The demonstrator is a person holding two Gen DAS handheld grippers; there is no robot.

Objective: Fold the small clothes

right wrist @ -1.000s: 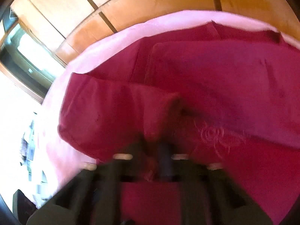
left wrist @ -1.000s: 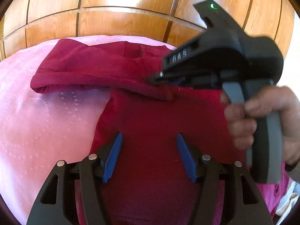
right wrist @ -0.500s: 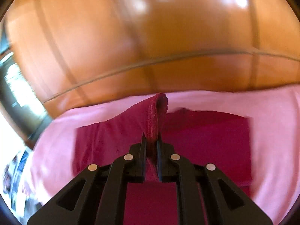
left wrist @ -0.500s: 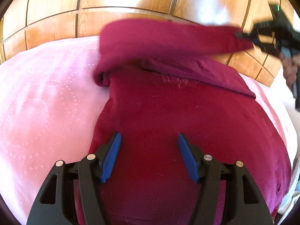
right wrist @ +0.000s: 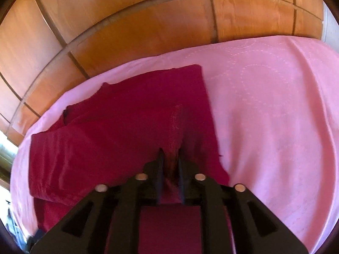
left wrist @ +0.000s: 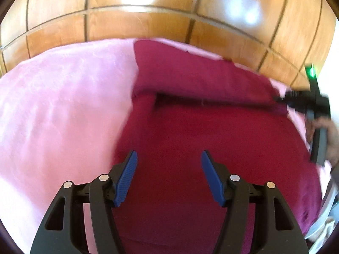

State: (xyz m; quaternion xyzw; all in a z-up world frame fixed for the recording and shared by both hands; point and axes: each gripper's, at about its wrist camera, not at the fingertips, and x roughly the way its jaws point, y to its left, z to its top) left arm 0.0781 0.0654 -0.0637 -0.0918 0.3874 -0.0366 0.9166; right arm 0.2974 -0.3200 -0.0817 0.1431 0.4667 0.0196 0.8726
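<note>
A dark red garment [left wrist: 211, 139] lies on a pink bedspread [left wrist: 63, 110]. Its upper part is folded across to the right as a flap [left wrist: 190, 76]. My left gripper [left wrist: 168, 158] is open, blue pads apart, hovering over the garment's lower body, holding nothing. My right gripper [right wrist: 170, 154] is shut on a pinched ridge of the red garment [right wrist: 118, 118], low over the cloth. In the left wrist view the right gripper [left wrist: 281, 100] sits at the far right, gripping the flap's end.
Wooden panelling [left wrist: 148, 19] rises right behind the bed in both views [right wrist: 148, 21]. The pink bedspread [right wrist: 275, 110] stretches to the right of the garment in the right wrist view. White cloth [left wrist: 324, 222] shows at the bed's right edge.
My right gripper has carried the garment's sleeve end from the left across to the right and lowered it, laying the flap over the body. My left gripper has stayed open in place.
</note>
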